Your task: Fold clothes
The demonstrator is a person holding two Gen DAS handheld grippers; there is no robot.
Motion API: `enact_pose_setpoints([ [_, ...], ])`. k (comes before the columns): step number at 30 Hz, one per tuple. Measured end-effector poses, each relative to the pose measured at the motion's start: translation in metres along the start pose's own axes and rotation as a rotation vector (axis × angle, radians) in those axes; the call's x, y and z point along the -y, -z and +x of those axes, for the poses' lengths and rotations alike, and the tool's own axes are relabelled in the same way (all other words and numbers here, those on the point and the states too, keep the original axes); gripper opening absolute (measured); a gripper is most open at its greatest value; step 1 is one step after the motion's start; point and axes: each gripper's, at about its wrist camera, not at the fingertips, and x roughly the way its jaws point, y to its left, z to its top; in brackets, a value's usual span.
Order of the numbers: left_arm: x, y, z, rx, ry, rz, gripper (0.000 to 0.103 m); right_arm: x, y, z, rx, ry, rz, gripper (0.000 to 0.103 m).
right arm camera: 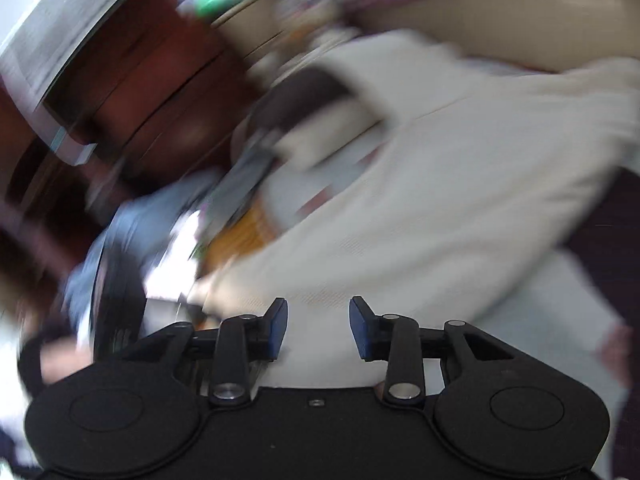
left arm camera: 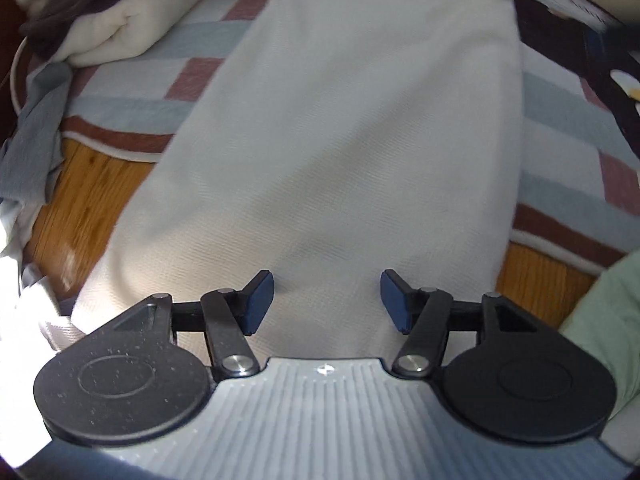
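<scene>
So this looked like the in-between bit of a fold: the white garment (left arm camera: 344, 128) was laid out long and flat across the striped rug (left arm camera: 580, 132), with its near end spilling over onto the wooden floor (left arm camera: 84, 196). Neither gripper had hold of it.

The left gripper (left arm camera: 327, 302) pointed steeply down at the cloth with its jaws spread and nothing between the blue pads (left arm camera: 260, 300), just fabric underneath. The right gripper (right arm camera: 318, 328) was also parted, a narrower gap, nothing pinched. My guess is a fold had just been laid and the next grab was being lined up. The next move would call for getting both grippers onto an edge or corner of that long strip, probably the near end, and carrying it over toward the far end without dragging the lower layer.

View differences: the left wrist camera was the sharp one. It showed the rug pattern, a folded cream pile (left arm camera: 116, 28) with something dark on top at the far left, a crumpled blue-grey cloth (left arm camera: 36, 136) at the rug's edge, and a pale green fabric (left arm camera: 604, 320) on the right. The right wrist view was heavily motion-blurred, but it alone showed dark wooden furniture (right arm camera: 132, 92) behind the clothes and the white garment (right arm camera: 460, 184) from the side.
</scene>
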Motion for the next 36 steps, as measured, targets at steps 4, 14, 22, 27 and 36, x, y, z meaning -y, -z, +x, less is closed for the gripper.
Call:
enact_pose_setpoints([
  [4,0.013,0.005,0.002,-0.014,0.048,0.061,0.059,0.022,-0.024,-0.016,0.066,0.096,0.167,0.041],
  [14,0.006,0.02,-0.016,-0.176,0.173,0.216,0.036,0.051,-0.03,-0.019,-0.025,0.331,0.181,0.046],
  [22,-0.058,-0.055,-0.046,0.071,0.159,0.09,0.053,0.102,-0.014,0.034,-0.091,0.225,0.312,0.048],
  [27,-0.019,-0.11,-0.009,0.184,0.262,0.142,0.053,0.122,-0.005,0.057,-0.034,0.256,0.392,0.05],
  [36,0.036,-0.111,0.049,0.194,0.309,0.266,0.053,0.144,-0.031,0.073,0.119,0.332,0.392,0.059],
])
